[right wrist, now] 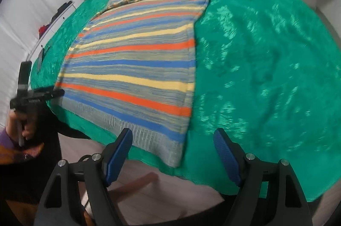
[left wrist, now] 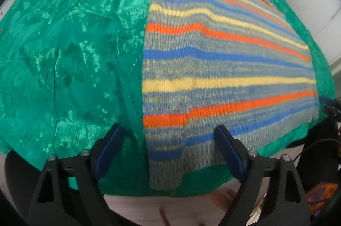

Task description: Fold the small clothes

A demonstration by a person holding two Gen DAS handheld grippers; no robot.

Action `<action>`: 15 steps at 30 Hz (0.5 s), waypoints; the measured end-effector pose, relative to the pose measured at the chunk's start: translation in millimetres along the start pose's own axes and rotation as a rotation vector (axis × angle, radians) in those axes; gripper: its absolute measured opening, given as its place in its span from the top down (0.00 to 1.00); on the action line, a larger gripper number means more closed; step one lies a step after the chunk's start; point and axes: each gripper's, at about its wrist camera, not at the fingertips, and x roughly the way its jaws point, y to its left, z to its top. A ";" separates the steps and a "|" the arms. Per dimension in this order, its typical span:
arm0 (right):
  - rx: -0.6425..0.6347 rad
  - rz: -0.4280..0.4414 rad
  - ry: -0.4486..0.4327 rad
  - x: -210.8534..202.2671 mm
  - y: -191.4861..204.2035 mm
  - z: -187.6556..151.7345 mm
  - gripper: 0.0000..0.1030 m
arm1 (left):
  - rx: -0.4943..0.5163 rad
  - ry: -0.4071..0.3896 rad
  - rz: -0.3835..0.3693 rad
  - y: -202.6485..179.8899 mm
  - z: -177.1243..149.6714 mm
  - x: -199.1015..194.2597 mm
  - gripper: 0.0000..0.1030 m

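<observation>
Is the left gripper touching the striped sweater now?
Cannot tell. In the left wrist view the open left gripper overlaps the striped sweater hem, without showing contact or gap.

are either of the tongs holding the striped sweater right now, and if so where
Nothing is held. The left tongs and right tongs both stand open at the near hem of the striped knit sweater, which lies flat on the green patterned cloth.

- Bright, even indoor light, with no hard shadows.
- Shiny patches of glare on the green cloth (left wrist: 70, 59).
- Motion blur smears the cloth in the right wrist view.
- Strong fisheye bending and dark corners at the edges.
</observation>
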 end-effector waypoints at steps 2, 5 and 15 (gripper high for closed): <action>0.002 0.010 0.044 9.9 2.8 0.7 0.28 | -0.011 0.026 0.013 0.3 -2.2 0.0 0.26; 0.006 0.089 0.097 19.0 7.3 0.6 0.75 | -0.024 0.056 0.025 1.9 -7.2 -1.8 0.47; 0.165 0.222 -0.078 -30.8 -12.4 10.6 0.94 | -0.219 -0.045 -0.226 32.2 -5.3 -41.3 0.96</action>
